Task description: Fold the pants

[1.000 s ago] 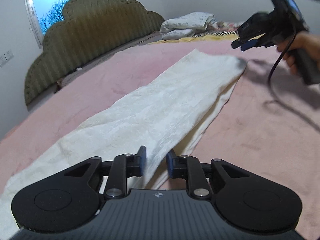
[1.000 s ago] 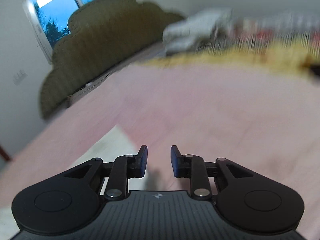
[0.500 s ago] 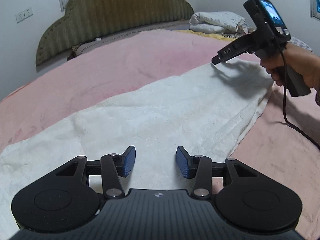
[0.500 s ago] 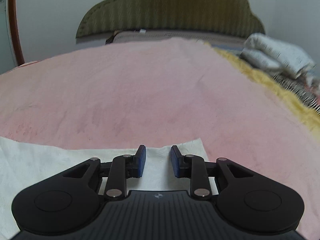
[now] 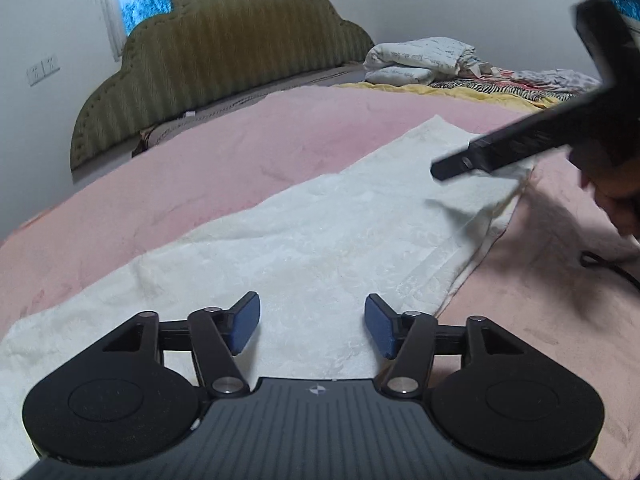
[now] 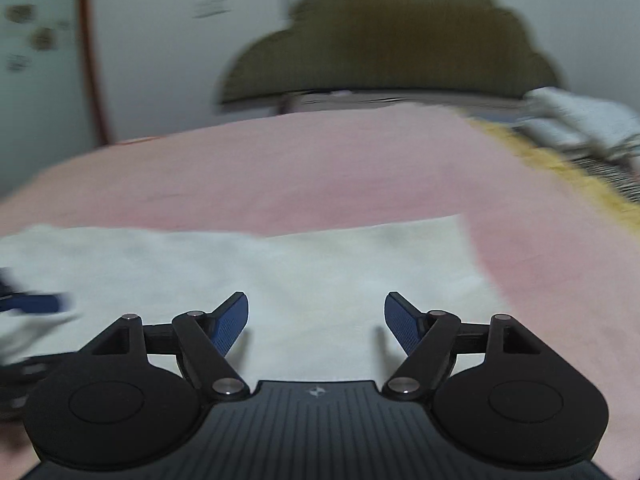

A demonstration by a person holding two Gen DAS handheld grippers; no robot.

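Note:
Cream white pants (image 5: 328, 240) lie flat in a long strip on the pink bedspread (image 5: 248, 152). My left gripper (image 5: 312, 326) is open and empty, low over the near part of the pants. My right gripper (image 6: 316, 322) is open and empty, low over the far end of the pants (image 6: 320, 272). The right gripper also shows in the left wrist view (image 5: 520, 148), blurred, above that far end. A blurred blue finger of the left gripper (image 6: 36, 303) shows at the left edge of the right wrist view.
An olive padded headboard (image 5: 224, 56) stands at the back. Folded white bedding (image 5: 420, 60) and patterned cloths (image 5: 520, 84) lie at the far right of the bed. A yellow blanket edge (image 6: 552, 164) borders the pink spread. A black cable (image 5: 608, 268) trails at right.
Both grippers have opened wide. The right gripper has moved down and inward over the pants' far end. The left gripper has shifted over the pants' near part.

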